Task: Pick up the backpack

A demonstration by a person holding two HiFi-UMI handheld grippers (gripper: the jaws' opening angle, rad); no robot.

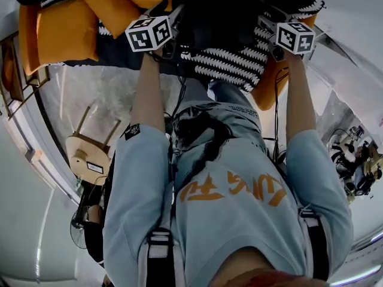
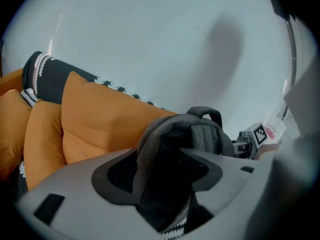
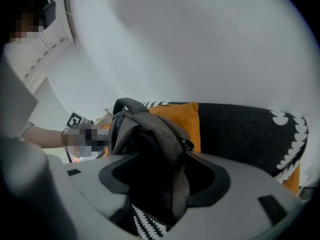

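A dark grey backpack (image 1: 212,17) stands upright on a sofa, against orange cushions (image 1: 66,31). My left gripper (image 1: 167,40) reaches its left side and my right gripper (image 1: 275,45) its right side. In the left gripper view the backpack (image 2: 185,136) rises between the wide jaws of the left gripper (image 2: 160,171), with dark gaps beside the fabric; its top handle shows above. In the right gripper view the backpack (image 3: 150,134) likewise sits between the spread jaws of the right gripper (image 3: 162,176), zipper side facing right. Both grippers are open; neither presses the fabric.
A black-and-white patterned throw (image 1: 233,61) lies under the backpack on the seat. A wooden stool (image 1: 90,154) stands on the floor at the left. Cables and gear (image 1: 353,160) lie at the right. A pale wall (image 2: 150,39) rises behind the sofa.
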